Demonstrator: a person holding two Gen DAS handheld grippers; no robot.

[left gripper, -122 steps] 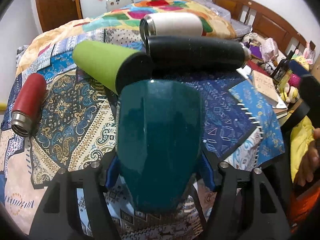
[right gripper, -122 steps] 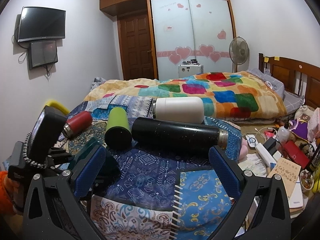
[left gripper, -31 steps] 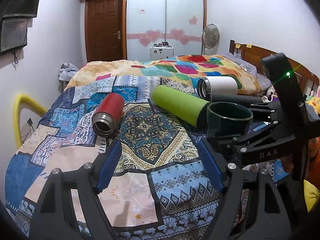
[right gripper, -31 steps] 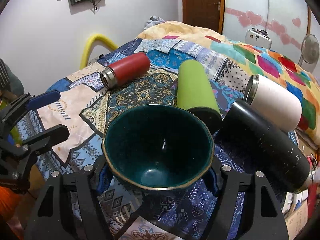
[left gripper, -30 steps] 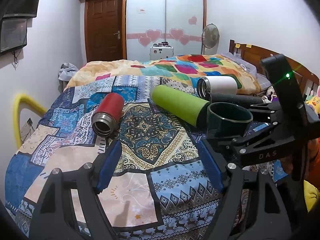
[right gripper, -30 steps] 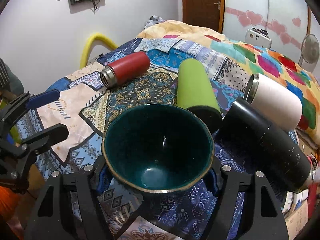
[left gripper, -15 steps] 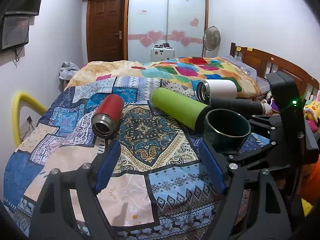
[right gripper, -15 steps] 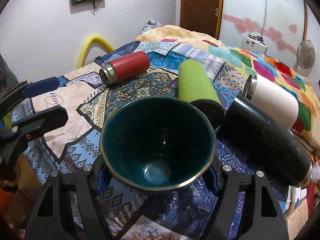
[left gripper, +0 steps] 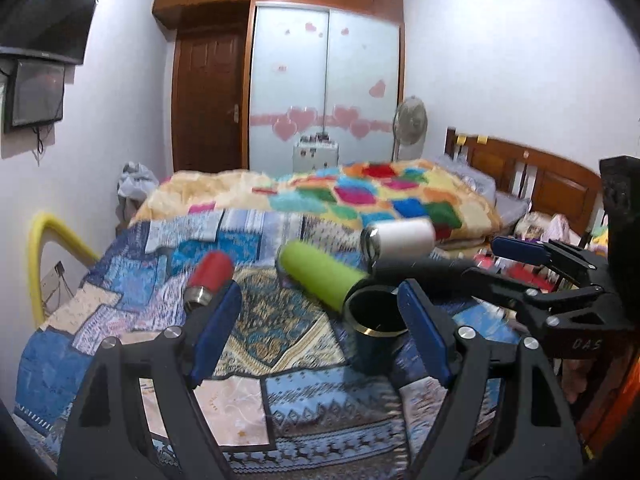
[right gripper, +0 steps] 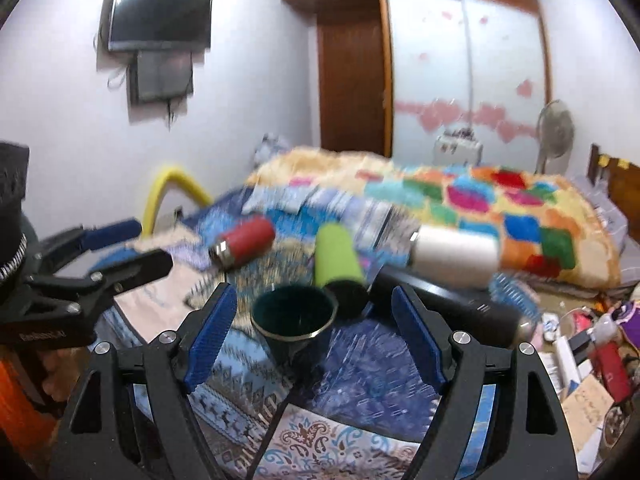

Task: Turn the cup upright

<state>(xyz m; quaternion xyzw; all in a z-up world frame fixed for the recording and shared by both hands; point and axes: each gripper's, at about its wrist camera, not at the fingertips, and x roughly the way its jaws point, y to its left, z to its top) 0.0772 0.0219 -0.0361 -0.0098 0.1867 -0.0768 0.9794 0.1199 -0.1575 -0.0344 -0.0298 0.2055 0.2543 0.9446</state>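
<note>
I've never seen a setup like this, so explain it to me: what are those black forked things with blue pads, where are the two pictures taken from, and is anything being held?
No robot here: a person holds a two-finger tool in each hand, with a fisheye camera on each looking forward along its fingers. One picture comes from the left gripper, the other from the right gripper. Each view also catches the other tool off to the side.

Both are open and hold nothing. The dark teal cup stands upright, mouth up, on the patterned bedspread. Behind it lie four bottles on their sides: red bottle, green bottle, white bottle and black bottle. Both pictures are somewhat motion-blurred.
</note>
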